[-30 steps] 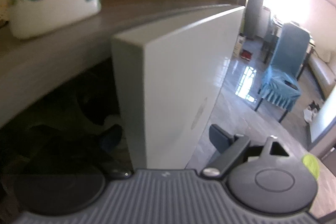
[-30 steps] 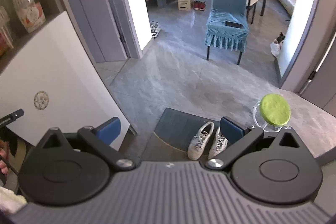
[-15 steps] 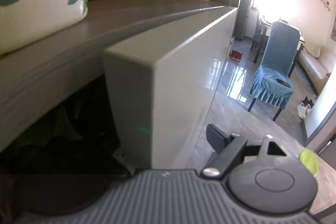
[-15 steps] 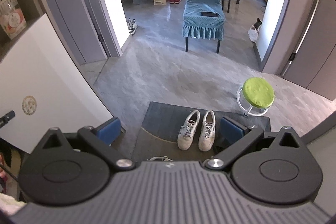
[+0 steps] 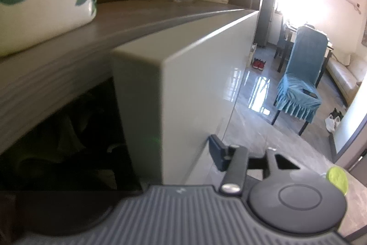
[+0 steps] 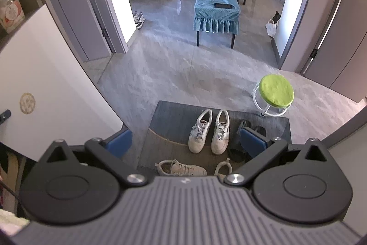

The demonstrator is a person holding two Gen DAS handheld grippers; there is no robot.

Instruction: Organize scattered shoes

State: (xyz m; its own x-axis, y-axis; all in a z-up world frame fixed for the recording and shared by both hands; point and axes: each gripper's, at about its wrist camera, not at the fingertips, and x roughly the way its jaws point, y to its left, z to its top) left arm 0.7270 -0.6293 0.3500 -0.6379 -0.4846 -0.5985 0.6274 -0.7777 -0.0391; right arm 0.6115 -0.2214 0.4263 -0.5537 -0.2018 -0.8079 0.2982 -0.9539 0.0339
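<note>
White laced sneakers [image 6: 208, 131], paired, on mat [image 6: 174, 114]

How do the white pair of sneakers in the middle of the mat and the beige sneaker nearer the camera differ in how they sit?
The white pair stands side by side, toes pointing toward the chair; the beige sneaker lies crosswise, toe pointing right. The white pair shows in full; the beige sneaker is partly cut off by the right gripper. Both are laced and rest on the dark mat.
</note>
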